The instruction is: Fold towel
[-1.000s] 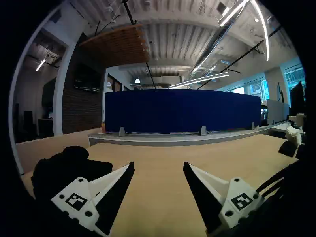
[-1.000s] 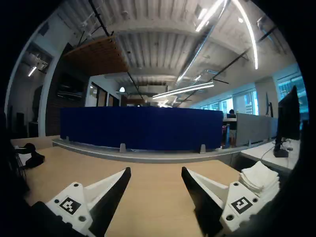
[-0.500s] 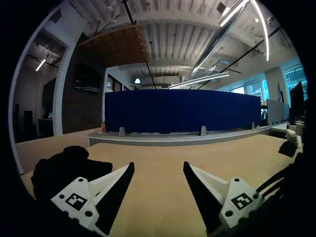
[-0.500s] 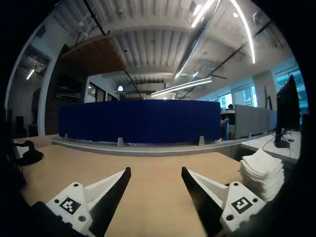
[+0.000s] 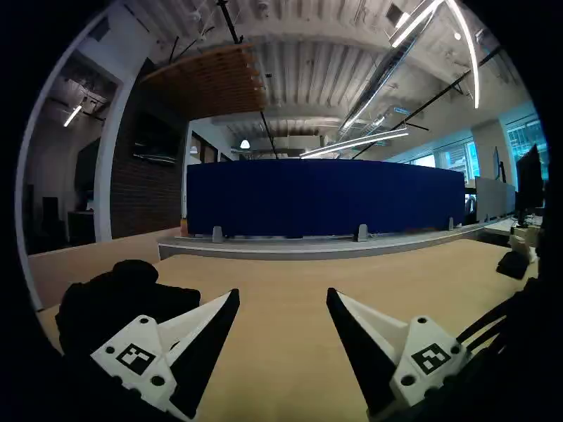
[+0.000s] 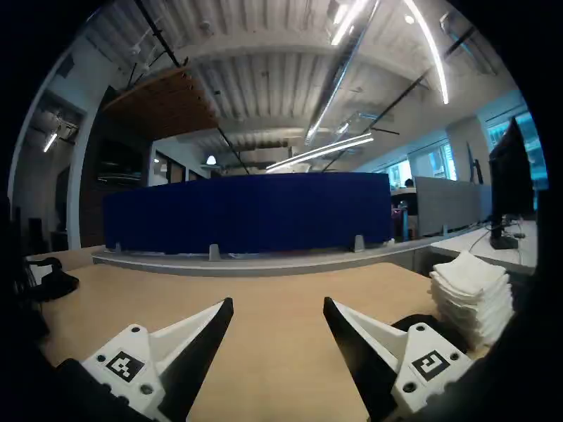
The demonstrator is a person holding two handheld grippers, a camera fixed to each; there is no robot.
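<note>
A stack of folded white towels (image 6: pixel 473 295) stands at the right side of the wooden table (image 6: pixel 281 309) in the right gripper view, beside the right finger. My right gripper (image 6: pixel 278 309) is open just above the table, nothing between its fingers. My left gripper (image 5: pixel 283 299) is open too, low over the same table (image 5: pixel 295 281). At the far right of the left gripper view a small pale shape (image 5: pixel 521 243) shows, too small to tell what it is.
A blue divider panel (image 5: pixel 317 197) on a grey rail closes the table's far side. A black object (image 5: pixel 116 295) lies left of the left gripper. A dark thing (image 6: pixel 436 327) sits under the towel stack. A monitor (image 6: pixel 507 186) stands on a desk at right.
The right gripper view has dropped and swung slightly, so the towel stack now sits higher and closer at the right. The left gripper has held still.
</note>
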